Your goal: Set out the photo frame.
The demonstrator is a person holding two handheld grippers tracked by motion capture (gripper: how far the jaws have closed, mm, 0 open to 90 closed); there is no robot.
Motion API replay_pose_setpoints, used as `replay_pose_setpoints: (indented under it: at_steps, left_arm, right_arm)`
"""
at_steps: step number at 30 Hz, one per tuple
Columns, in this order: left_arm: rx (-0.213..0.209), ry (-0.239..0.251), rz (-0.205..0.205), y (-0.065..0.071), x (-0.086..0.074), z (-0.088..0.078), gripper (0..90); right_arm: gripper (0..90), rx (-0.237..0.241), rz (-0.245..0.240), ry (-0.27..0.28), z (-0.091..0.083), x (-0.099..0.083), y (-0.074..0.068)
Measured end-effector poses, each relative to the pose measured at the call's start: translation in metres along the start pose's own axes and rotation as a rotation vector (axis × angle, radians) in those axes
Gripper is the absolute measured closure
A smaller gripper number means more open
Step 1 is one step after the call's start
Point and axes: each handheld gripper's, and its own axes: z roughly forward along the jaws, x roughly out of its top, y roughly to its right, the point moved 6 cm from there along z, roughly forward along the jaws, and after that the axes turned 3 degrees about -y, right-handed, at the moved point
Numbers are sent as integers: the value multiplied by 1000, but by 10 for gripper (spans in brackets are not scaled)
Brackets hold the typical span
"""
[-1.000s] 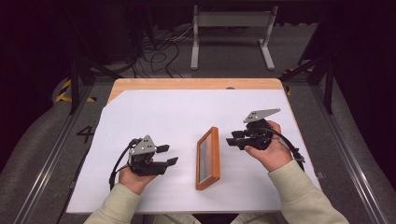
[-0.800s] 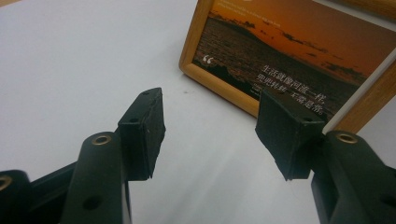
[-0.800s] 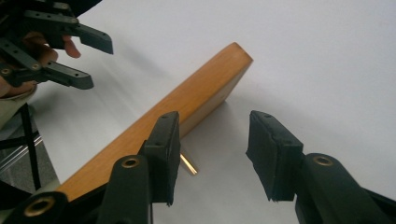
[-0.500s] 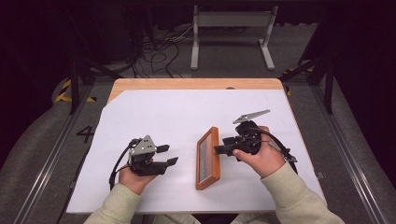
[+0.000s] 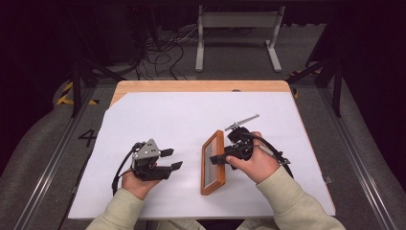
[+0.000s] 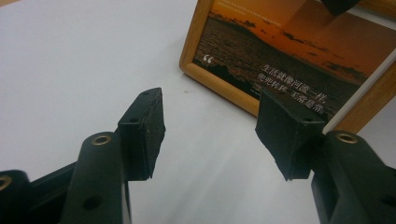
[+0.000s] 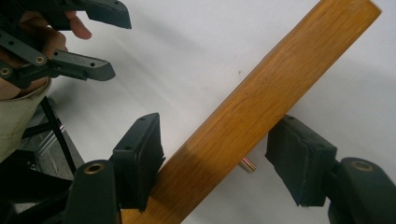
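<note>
Wooden picture frame (image 5: 213,163) lies flat on white worktop (image 5: 191,115), toward near edge, right of centre. Right gripper (image 5: 221,158) straddles frame's right rail: jaws apart, just been opening, rail between pads, one pad (image 7: 140,158) close against wood, other pad clear. Left gripper (image 5: 173,159) rests left of frame, apart from it, jaws spread, nothing between.

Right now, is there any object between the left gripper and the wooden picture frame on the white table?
Nothing visible stands between them. The left gripper is open, and bare white table lies between it and the wooden picture frame. The right gripper, whose fingers have just been opening, straddles the frame's edge.
</note>
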Motion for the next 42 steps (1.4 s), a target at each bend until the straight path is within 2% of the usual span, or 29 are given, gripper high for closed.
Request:
replay_pose_setpoints:
  at_steps: [14, 17, 19, 23, 26, 31, 38, 40, 42]
  left_arm:
    - [-1, -1, 4, 0, 0, 0, 418]
    - [-1, -3, 3, 0, 0, 1, 418]
    - [0, -3, 3, 0, 0, 1, 418]
    - [0, -1, 5, 0, 0, 1, 418]
    - [-2, -1, 0, 0, 0, 1, 418]
    - [0, 3, -1, 0, 0, 0, 417]
    - [4, 5, -9, -2, -2, -2, 416]
    - [7, 6, -9, -2, -2, -3, 416]
    - [8, 4, -10, -2, -3, -4, 416]
  right_arm:
    - [368, -19, 54, -42, 15, -2, -3]
    - [407, -13, 95, -53, 16, -4, -3]
    - [447, -20, 102, -59, 15, -4, -3]
    - [647, -40, 101, -78, 15, -5, -4]
    - [689, -44, 83, -83, 13, -5, -4]
    - [697, -31, 54, -91, 13, -5, -5]
    - [701, -54, -64, -105, 0, 3, -1]
    - [701, -53, -73, -107, -2, 4, -1]
    - [701, -48, -139, -112, -9, 10, 0]
